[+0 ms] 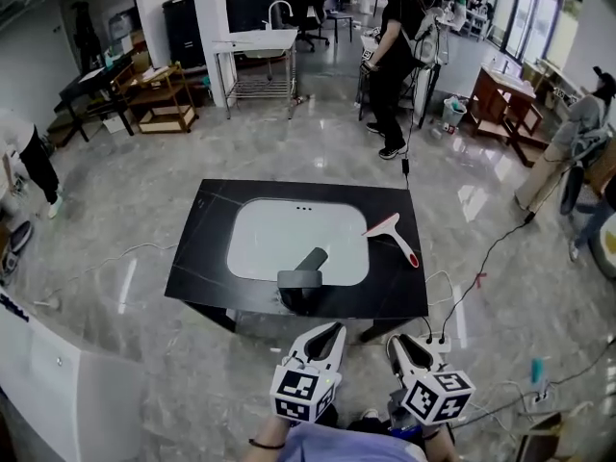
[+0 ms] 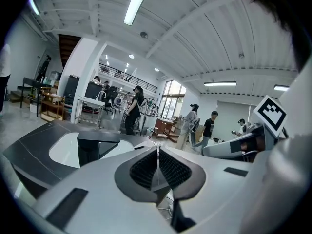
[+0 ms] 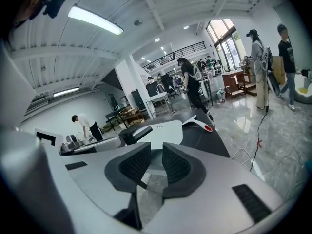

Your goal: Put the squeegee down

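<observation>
The squeegee (image 1: 393, 234), white with a red handle end, lies flat on the right side of the black table (image 1: 205, 250), beside the white sink basin (image 1: 274, 239). It also shows far ahead in the right gripper view, the squeegee (image 3: 198, 122) resting on the dark top. Both grippers are held low near my body, short of the table's near edge. My left gripper (image 1: 333, 329) (image 2: 157, 150) has its pads pressed together with nothing in them. My right gripper (image 1: 397, 341) (image 3: 156, 154) shows a narrow gap between its pads, holding nothing.
A black faucet (image 1: 306, 268) stands at the basin's near rim. Cables and a power strip (image 1: 435, 340) lie on the glossy floor right of the table. A person (image 1: 395, 56) stands beyond the table; others are at the far right. Desks and shelves line the back.
</observation>
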Demonstrator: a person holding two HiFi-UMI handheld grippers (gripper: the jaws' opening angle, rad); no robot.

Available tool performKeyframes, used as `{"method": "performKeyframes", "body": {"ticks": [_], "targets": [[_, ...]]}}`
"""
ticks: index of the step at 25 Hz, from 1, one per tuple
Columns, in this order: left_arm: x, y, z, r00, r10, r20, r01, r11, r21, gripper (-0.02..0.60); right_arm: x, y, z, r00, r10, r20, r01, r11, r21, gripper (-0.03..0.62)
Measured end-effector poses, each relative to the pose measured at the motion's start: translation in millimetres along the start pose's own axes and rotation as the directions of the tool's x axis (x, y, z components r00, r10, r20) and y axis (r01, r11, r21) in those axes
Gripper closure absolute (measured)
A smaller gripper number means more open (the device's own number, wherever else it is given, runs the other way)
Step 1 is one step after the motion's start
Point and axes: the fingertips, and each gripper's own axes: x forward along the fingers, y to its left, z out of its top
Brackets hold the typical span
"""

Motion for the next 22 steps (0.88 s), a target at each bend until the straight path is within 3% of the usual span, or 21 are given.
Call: {"method": "performKeyframes", "body": {"ticks": [9, 22], "targets": [[-1.6, -41.7, -5.4, 1.0, -0.009, 0.008, 0.009, 1.0, 0.002, 0.56, -30.7, -32.8, -25.3, 0.999, -0.025, -0.024, 0.025, 1.0, 0.005, 0.514], [-64.3, -137.4, -48.0, 0.993, 0.117, -0.013, -0.117, 0.993, 0.016, 0.56, -112.7, -49.6, -74.0, 0.992, 0.112, -0.064, -0.112, 0.994, 0.012, 0.525]]}}
